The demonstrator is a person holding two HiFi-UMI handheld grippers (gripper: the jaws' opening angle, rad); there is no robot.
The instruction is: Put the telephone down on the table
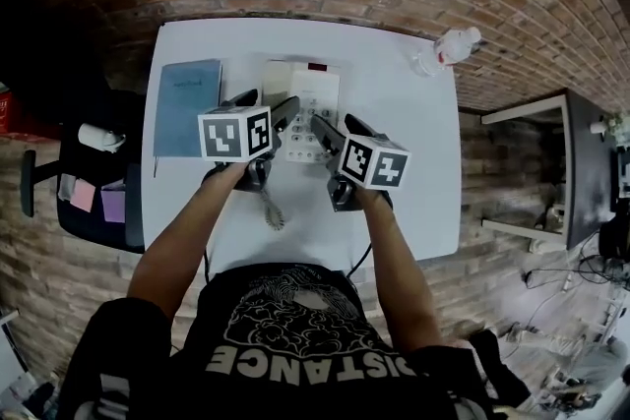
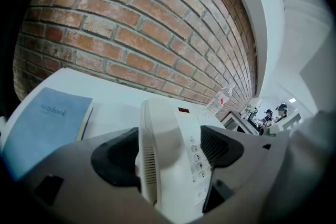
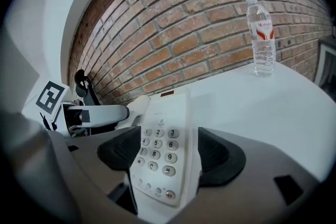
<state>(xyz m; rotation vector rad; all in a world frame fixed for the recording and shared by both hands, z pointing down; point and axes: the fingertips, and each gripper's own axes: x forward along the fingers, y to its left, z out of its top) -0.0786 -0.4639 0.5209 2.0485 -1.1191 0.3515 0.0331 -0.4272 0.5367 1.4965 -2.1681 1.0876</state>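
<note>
A white desk telephone (image 1: 303, 93) with a keypad and a red indicator sits at the middle of the white table (image 1: 413, 152). I cannot tell whether it rests on the table or hangs just above it. My left gripper (image 1: 268, 106) is shut on its near left part, the handset side (image 2: 157, 149), with dark pads against both flanks. On the near right part, the keypad side (image 3: 160, 152), my right gripper (image 1: 341, 129) is shut. The left gripper (image 3: 97, 113) shows beside the phone in the right gripper view. The coiled cord (image 1: 272, 209) trails toward me.
A blue notebook (image 1: 187, 106) (image 2: 44, 123) lies left of the phone. A clear water bottle (image 1: 448, 48) (image 3: 261, 29) stands at the far right corner. A brick wall runs behind the table. A dark chair with sticky notes (image 1: 94, 197) is at left, another desk (image 1: 551, 172) at right.
</note>
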